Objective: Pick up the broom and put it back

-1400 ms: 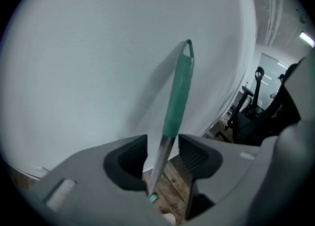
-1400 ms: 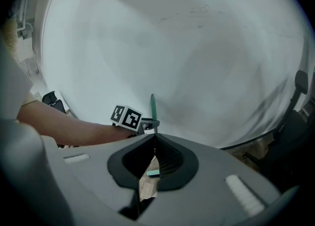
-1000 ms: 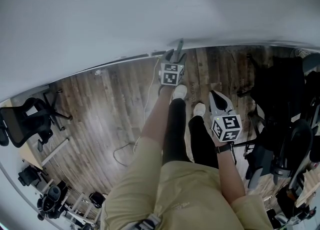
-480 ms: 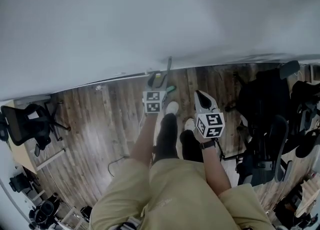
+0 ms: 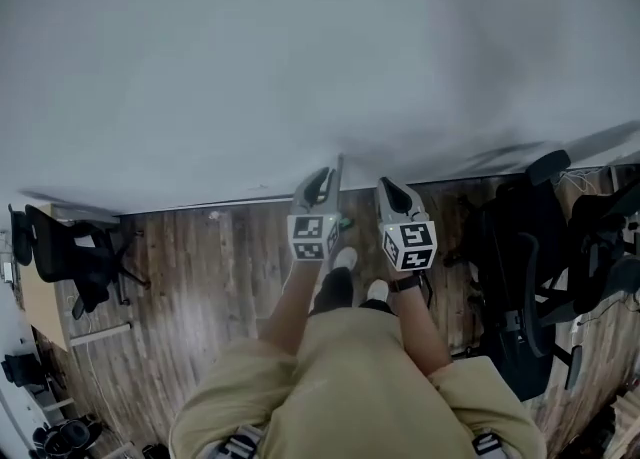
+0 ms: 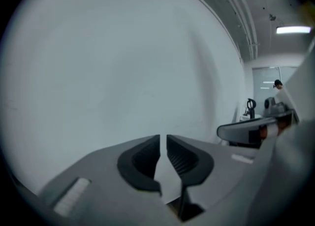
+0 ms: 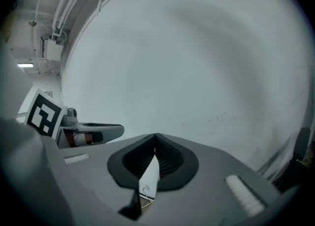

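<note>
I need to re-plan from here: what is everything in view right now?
Wall: one, white, fills the upper view.
Floor: one, brown wood, below the wall.
Chairs: at least two, black, far left and right.
Pole: one, thin, grey, upright at the wall, centre; probably the broom's handle.
Shoes: two, white, on the floor.
Shorts: one pair, khaki, bottom centre.
Left tongs: one, grey, facing the wall, jaws closing, nothing between.
Right tongs: one, grey, beside the left, jaws together, empty.
</note>
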The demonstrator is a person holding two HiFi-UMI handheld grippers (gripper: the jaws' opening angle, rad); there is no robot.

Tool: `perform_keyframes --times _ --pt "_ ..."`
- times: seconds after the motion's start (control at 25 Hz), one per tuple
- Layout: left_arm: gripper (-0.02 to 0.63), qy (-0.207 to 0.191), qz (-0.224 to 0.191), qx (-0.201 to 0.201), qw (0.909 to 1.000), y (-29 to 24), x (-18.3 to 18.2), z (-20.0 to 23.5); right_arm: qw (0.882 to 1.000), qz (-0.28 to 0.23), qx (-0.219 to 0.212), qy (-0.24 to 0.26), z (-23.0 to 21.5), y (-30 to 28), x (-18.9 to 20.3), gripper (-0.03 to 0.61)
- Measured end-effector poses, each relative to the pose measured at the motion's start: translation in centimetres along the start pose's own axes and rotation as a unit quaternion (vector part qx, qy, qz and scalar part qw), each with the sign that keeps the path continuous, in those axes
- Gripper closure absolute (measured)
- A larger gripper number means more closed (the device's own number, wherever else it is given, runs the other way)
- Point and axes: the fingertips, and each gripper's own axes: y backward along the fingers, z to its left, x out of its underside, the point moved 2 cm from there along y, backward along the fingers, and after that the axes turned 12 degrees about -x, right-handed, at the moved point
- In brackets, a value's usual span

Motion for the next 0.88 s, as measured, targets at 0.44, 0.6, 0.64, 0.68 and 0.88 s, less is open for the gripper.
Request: perform_keyframes --times 0.44,0.6,0.64,0.68,0.88 --pt "0.612 -0.009 -0.089 -0.047 0.9949 7.5 -7.7 -2.7 0.992 -0.073 -0.007 0.100 1.6 5.2 -8.9 0.572" --pt "0.612 -0.013 -0.103 -0.053 0.9932 10.0 -8.4 -3.8 0.991 -0.086 -0.016 0.104 2.8 7.0 -9.1 0.572" --pt "0.612 -0.011 -0.104 -0.055 0.9930 10.9 -8.5 -3.9 0.990 -0.088 -0.019 0.104 3.4 7.5 -9.1 0.572" --pt "0.612 -0.006 -0.105 -0.056 0.9929 11.7 -8.7 -3.9 0.990 -0.088 -0.023 0.105 4.0 7.9 -9.3 0.572" --pt "0.612 0.041 -0.116 -0.054 0.9909 15.3 -10.1 -4.1 0.990 -0.079 -0.042 0.111 6.3 9.6 -8.8 0.572"
